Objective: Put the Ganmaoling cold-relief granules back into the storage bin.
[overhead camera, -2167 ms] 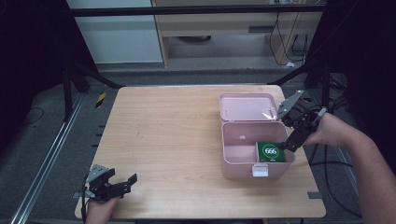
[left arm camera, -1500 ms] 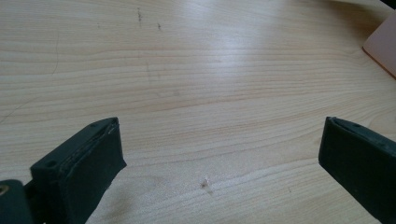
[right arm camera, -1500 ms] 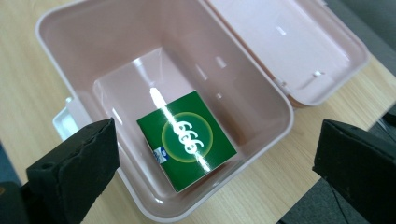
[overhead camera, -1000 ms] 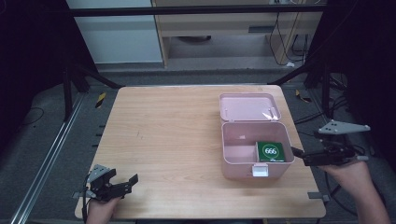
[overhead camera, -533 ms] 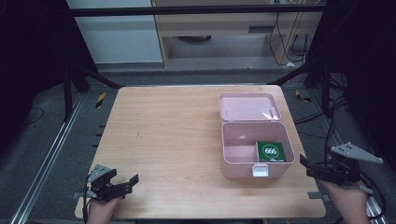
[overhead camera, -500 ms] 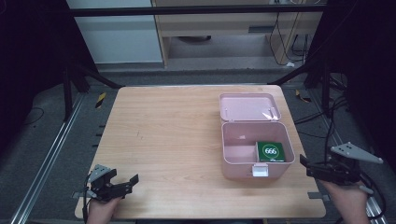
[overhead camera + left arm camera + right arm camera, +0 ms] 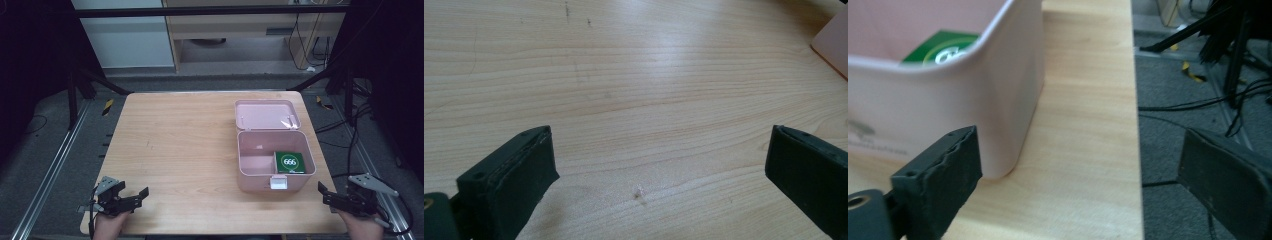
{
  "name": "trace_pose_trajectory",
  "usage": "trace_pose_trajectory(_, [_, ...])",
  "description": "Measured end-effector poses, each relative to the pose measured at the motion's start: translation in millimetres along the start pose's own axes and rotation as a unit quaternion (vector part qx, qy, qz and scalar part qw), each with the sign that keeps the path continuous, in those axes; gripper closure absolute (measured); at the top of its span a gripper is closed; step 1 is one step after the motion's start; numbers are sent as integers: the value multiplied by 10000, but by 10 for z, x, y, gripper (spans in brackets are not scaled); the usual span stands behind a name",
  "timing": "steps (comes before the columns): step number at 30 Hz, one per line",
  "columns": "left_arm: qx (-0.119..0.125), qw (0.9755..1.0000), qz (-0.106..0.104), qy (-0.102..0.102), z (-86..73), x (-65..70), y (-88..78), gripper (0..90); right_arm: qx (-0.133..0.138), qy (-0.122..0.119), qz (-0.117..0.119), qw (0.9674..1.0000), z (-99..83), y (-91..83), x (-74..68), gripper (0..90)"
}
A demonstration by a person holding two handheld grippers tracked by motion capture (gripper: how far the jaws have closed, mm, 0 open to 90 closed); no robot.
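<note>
Your left gripper [image 7: 131,200] sits at the table's [image 7: 190,150] near-left corner, jaws spread wide over bare wood with nothing between them. Toward the right stands one pink box [image 7: 275,150], lid [image 7: 267,114] thrown back flat toward the far edge, so its long axis runs near to far. One green pack [image 7: 290,162] lies flat in its right half. Your right gripper [image 7: 330,196] hovers off the near-right corner, jaws parted and empty.

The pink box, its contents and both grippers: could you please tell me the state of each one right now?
pink box: open, lid folded back flat on the table
green pack: lying inside the box, right end
left gripper: open, holding nothing
right gripper: open, holding nothing
</note>
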State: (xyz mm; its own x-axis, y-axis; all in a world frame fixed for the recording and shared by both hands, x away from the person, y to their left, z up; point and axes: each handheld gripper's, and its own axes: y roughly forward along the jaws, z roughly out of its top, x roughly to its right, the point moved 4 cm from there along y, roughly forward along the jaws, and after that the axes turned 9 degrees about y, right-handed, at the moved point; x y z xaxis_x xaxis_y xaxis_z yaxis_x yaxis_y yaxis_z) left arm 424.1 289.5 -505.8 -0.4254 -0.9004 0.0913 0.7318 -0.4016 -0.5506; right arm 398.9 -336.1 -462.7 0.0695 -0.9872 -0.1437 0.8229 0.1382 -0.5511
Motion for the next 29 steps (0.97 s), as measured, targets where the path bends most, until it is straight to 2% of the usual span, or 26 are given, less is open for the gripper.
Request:
trace_pose_trajectory(3, [-1, 10000, -1, 3, 0, 1, 0, 0, -80, -57, 6, 10000, -68, 36, -10, 74])
trace_pose_trajectory(4, [-1, 10000, -4, 4, -1, 2, -1, 0, -217, -132, 6, 9997, -140, 89, -20, 72])
trace_pose_trajectory(7, [-4, 10000, -4, 4, -1, 1, 0, 0, -285, -131, 33, 9995, -193, 128, -29, 77])
trace_pose_trajectory(10, [-12, 10000, -2, 14, -2, 3, 1, 0, -465, -161, 39, 9988, -299, 228, -35, 74])
trace_pose_trajectory(14, [-14, 10000, 2, 13, -3, 1, 2, 0, -616, -282, 59, 9977, -390, 320, -64, 70])
trace_pose_trajectory(25, [-9, 10000, -1, 26, -1, 5, 0, 0, -769, -403, 163, 9961, -471, 411, -117, 44])
trace_pose_trajectory(26, [-6, 10000, 4, 28, -1, 4, 2, 0, -783, -337, 215, 9961, -473, 411, -124, 37])
trace_pose_trajectory(29, [-9, 10000, 4, 25, 0, 3, 5, 0, -784, -352, 230, 9960, -469, 411, -122, 35])
